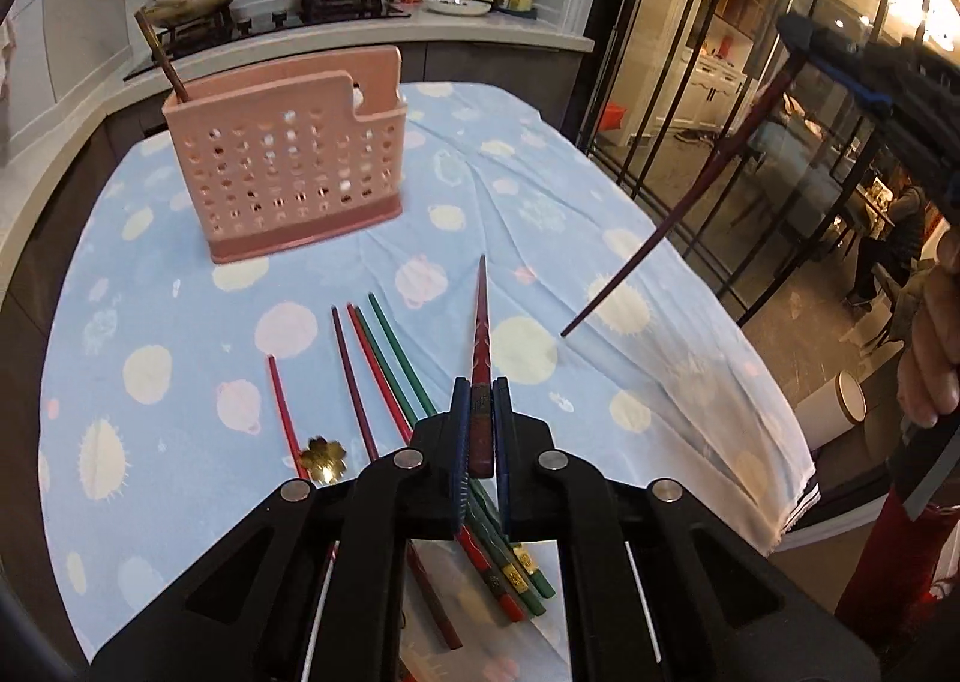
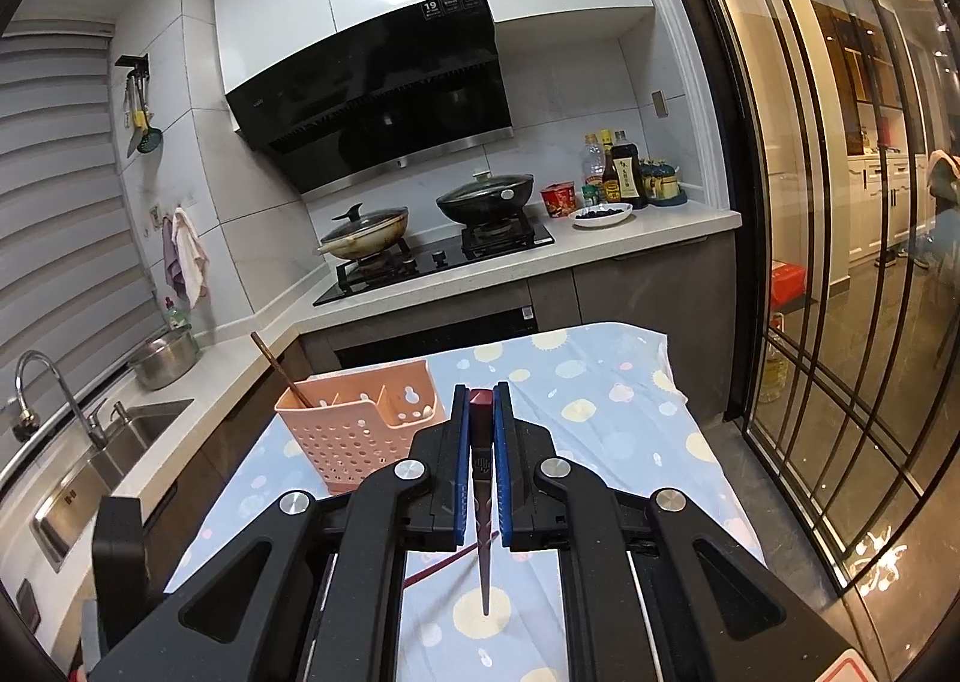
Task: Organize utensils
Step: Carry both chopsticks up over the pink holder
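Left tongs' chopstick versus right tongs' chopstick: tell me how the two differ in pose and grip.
1. The left tongs hold their chopstick lying forward along the fingers, tip toward the pink holder; the right tongs hold their chopstick hanging tip-down over the tablecloth.
2. The left chopstick sits low over the table; the right one is lifted well above it.

Shared: both are dark red, patterned, and clamped near the thick end.

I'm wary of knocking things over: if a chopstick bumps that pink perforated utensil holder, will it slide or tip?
The pink holder looks like thin, hole-riddled plastic, so probably light. It stands tall on a narrow base and holds only one brown utensil, leaning at one end, so a high bump might tip it. The wrinkled tablecloth under it could let it slide with the cloth.
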Demonstrator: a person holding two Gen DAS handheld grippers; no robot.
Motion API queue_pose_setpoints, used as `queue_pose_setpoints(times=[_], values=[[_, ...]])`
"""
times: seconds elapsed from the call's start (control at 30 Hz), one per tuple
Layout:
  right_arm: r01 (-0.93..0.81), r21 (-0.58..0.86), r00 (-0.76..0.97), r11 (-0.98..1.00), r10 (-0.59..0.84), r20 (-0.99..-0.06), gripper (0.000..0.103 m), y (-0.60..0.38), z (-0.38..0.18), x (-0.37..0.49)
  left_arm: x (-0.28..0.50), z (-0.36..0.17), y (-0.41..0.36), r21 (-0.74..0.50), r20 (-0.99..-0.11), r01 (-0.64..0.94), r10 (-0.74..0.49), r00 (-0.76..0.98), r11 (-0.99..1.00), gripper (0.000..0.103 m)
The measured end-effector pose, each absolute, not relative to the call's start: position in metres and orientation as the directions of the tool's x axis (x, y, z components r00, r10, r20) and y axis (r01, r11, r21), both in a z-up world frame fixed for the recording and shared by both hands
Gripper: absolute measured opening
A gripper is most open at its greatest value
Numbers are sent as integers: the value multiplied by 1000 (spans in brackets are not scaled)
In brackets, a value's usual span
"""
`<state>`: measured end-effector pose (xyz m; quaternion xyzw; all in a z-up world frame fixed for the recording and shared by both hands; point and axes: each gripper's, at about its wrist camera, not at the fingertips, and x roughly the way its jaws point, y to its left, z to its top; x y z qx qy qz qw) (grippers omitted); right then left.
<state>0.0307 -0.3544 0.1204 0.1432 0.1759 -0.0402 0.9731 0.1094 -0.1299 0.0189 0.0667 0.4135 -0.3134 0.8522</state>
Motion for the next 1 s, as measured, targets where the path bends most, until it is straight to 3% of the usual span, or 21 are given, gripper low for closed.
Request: queue_pose_setpoints(times=[0.57, 1.0], values=[[1, 261, 958, 965, 74, -277, 7, -326, 185, 130, 193, 150, -99, -59, -562, 540, -475, 677, 839, 7], [-12, 248, 970, 969, 72, -234, 7, -294, 224, 224, 269, 232, -91, -39, -435, 494, -460, 775, 869, 7]])
